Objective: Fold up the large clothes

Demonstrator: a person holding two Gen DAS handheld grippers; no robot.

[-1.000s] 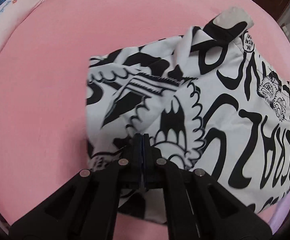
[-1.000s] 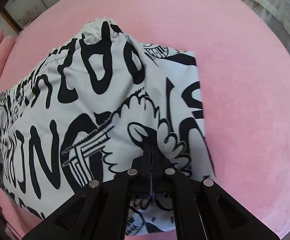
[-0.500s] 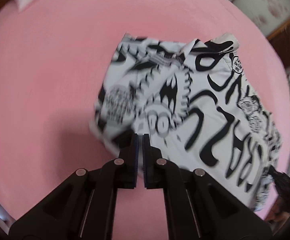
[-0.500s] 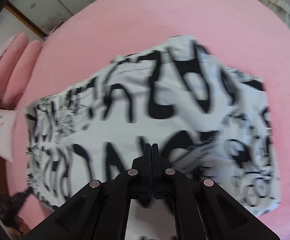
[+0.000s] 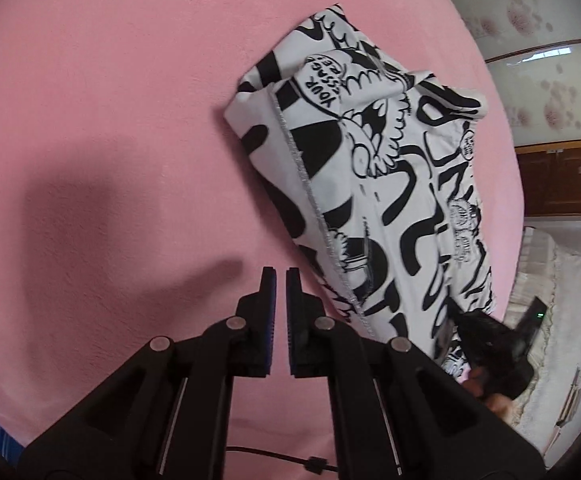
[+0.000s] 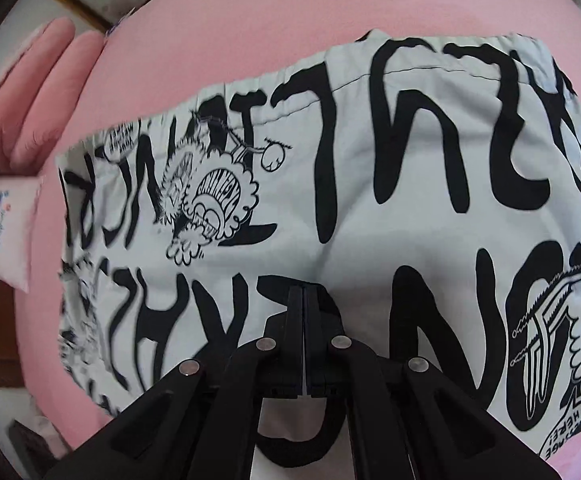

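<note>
Garment (image 5: 374,184): white cloth printed with black lettering and cartoon figures, laid folded on the pink bed (image 5: 110,100). In the left wrist view it is seen as a long bundle running from upper centre to lower right, with a stitched hem edge turned uppermost along its left side.

Left gripper (image 5: 280,276): held over bare pink bedding, just beside the hem edge of the garment and to its left. A narrow gap is seen between the fingers; nothing is held in it. No contact with the cloth is visible.

Right gripper (image 6: 303,294): placed over the middle of the garment (image 6: 330,208), which fills most of that view, its gathered waistband lying along the far edge. The fingers are pressed together. Whether cloth is pinched between them cannot be told, since the tips merge with the black print beneath. In the left wrist view this gripper (image 5: 490,344) is seen blurred at the garment's lower right end.

Pillow (image 6: 8,232): white, small, with a blue mark, lying at the far left of the bed. Pink cushions (image 6: 46,84) are set behind it.

Changes from one second earlier: the left gripper, then clamped on a fold of cloth, is now released and drawn clear of the garment. The right gripper, then shut at the garment's near edge, is now found further along over its centre, fingers unchanged.
</note>
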